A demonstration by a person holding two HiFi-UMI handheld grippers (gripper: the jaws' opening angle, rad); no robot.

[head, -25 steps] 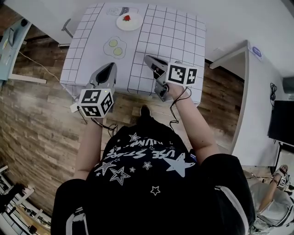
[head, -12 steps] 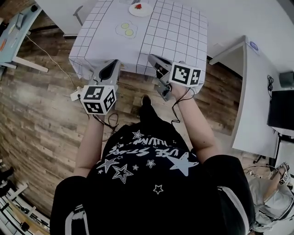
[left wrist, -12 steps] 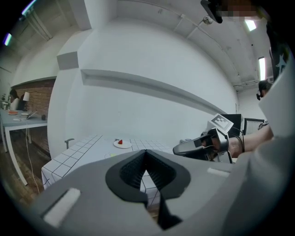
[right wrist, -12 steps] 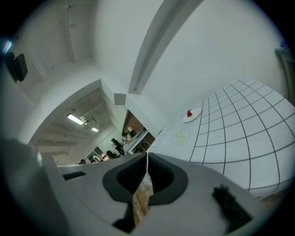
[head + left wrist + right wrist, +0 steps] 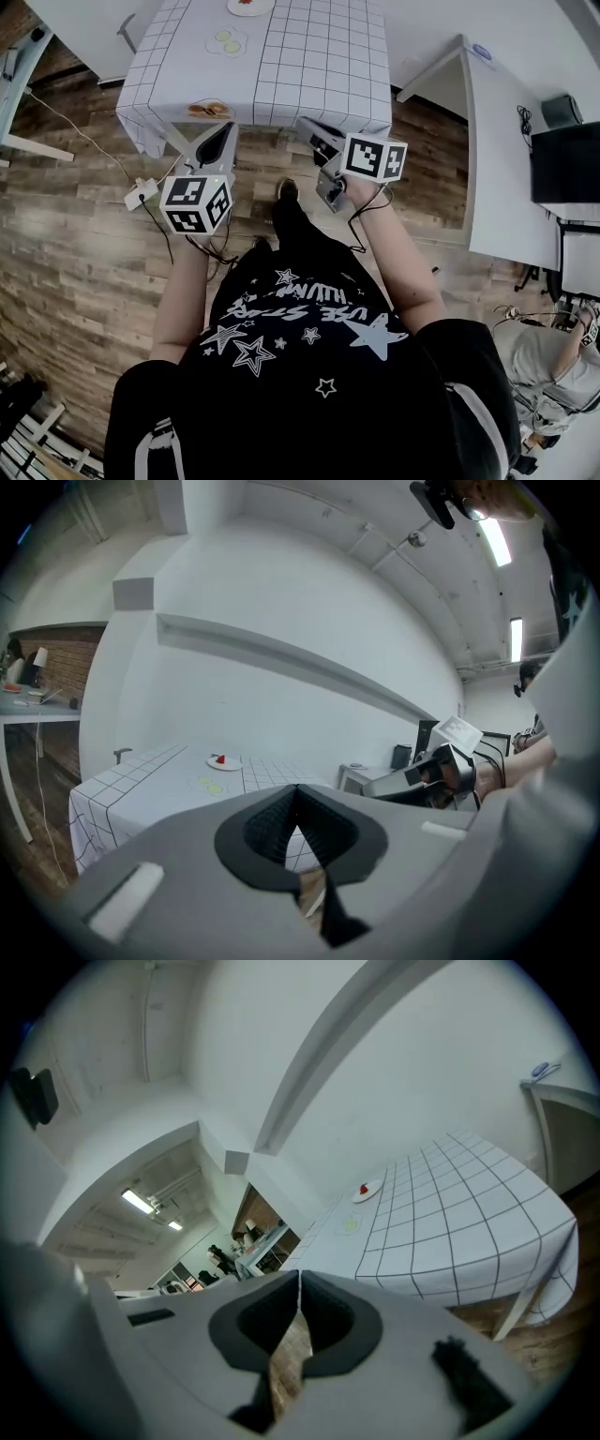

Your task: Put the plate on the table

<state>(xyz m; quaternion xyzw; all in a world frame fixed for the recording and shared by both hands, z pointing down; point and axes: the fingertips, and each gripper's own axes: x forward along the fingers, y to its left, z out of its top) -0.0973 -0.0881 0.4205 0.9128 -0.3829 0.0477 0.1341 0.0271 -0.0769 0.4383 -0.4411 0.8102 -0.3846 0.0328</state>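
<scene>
A white plate (image 5: 249,6) with a red piece on it rests at the far end of the checked table (image 5: 319,66). The left gripper view shows the same plate (image 5: 223,761), and the right gripper view shows the plate (image 5: 367,1191) too. My left gripper (image 5: 221,133) and right gripper (image 5: 306,124) hover over the wooden floor just short of the table's near edge. Both are shut and hold nothing. From the left gripper (image 5: 298,795) I see the right one to its right. The right gripper (image 5: 299,1284) points at the table's corner.
A fried-egg piece (image 5: 227,41) lies mid-table and a brownish food piece (image 5: 208,110) near the front edge. A white desk (image 5: 492,141) with a black monitor (image 5: 565,161) stands at the right. A power strip (image 5: 141,194) lies on the floor. A seated person (image 5: 553,361) is at the lower right.
The view has drawn back from the table. Both grippers, earlier over its near edge, now hang over the floor before it. The brownish food piece has come into view.
</scene>
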